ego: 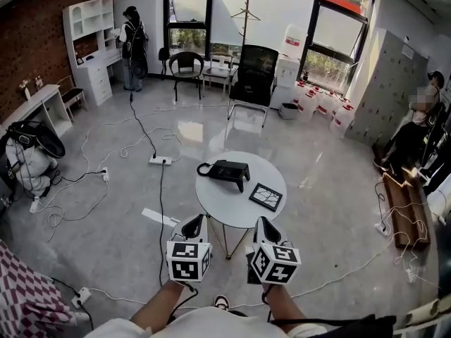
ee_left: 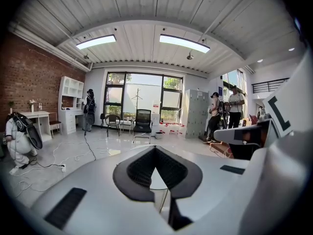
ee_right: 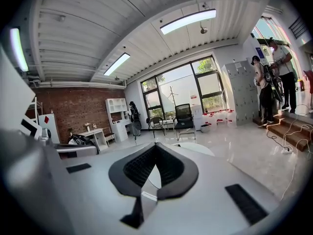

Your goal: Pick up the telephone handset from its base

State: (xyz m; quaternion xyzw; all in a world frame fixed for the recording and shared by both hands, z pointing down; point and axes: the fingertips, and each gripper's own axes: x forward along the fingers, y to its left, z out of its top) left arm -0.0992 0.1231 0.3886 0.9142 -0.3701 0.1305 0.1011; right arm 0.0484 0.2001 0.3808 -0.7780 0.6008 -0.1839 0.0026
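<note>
The telephone (ego: 229, 171) sits on the far-left part of the round white table (ego: 227, 211). It is a dark wedge-shaped set, and the handset apparently lies across it, though from the head view handset and base merge into one black shape and I cannot separate them with confidence. A thin dark loop (ego: 202, 169) off the set's left end, near the table's edge, looks like its cord. Judging by the type, the handset should be light, rigid moulded plastic, smooth enough to slip under a shallow pinch. The best hold would be across the narrow middle bar between earpiece and mouthpiece. The cord would tug back toward the base, and a light base could slide or tip on the table top if the lift is quick. A dark-framed flat panel (ego: 266, 196) lies on the table's right side, apart from the telephone. The left gripper (ego: 195, 222) and right gripper (ego: 260, 221) hover at the table's near rim, well short of the set. Each has its jaws pressed together with nothing between them. Both gripper views are filled with their own jaws, so only a pale sliver of table shows past the tips and the telephone is hidden there.
</note>
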